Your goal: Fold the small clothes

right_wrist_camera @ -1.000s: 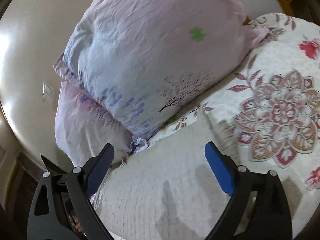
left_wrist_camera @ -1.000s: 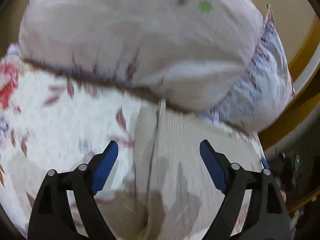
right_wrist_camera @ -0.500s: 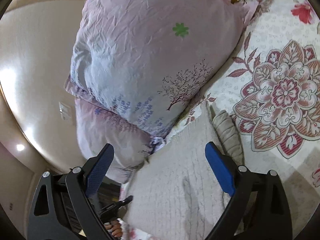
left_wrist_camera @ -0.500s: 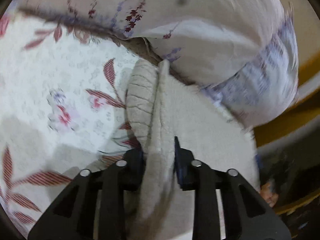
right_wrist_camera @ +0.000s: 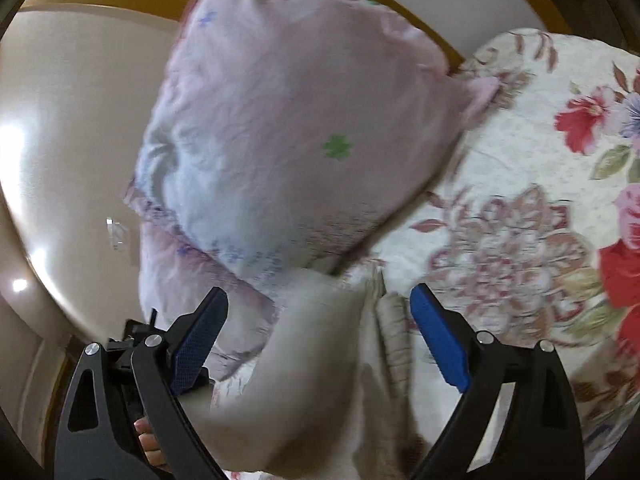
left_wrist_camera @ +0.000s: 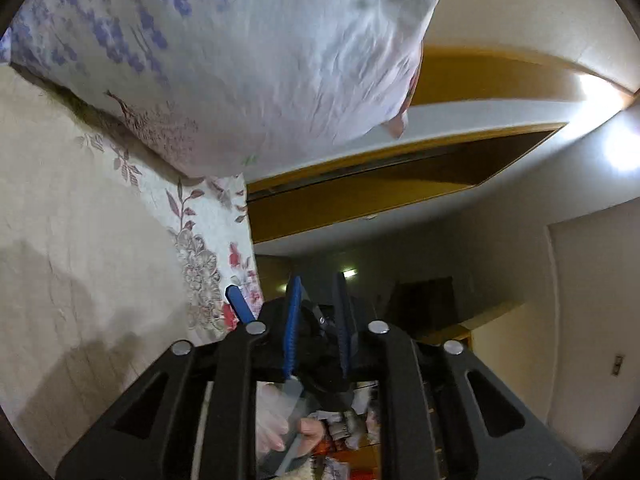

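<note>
The knit (right_wrist_camera: 320,360) is a cream, soft piece of clothing. It lies on the bed (right_wrist_camera: 540,200), right by the pillows. A bunched part of it sits between the two fingers of the right gripper (right_wrist_camera: 318,340). That gripper is wide open and is not squeezing it. In the left view the knit (left_wrist_camera: 72,240) fills the left side, flat on the flowery bed cover. The left gripper (left_wrist_camera: 318,320) has its blue pads nearly together, with only a thin gap. Nothing shows between them. A big pink pillow (right_wrist_camera: 288,128) leans over the knit. Behind it is a pale wall (right_wrist_camera: 72,128).
</note>
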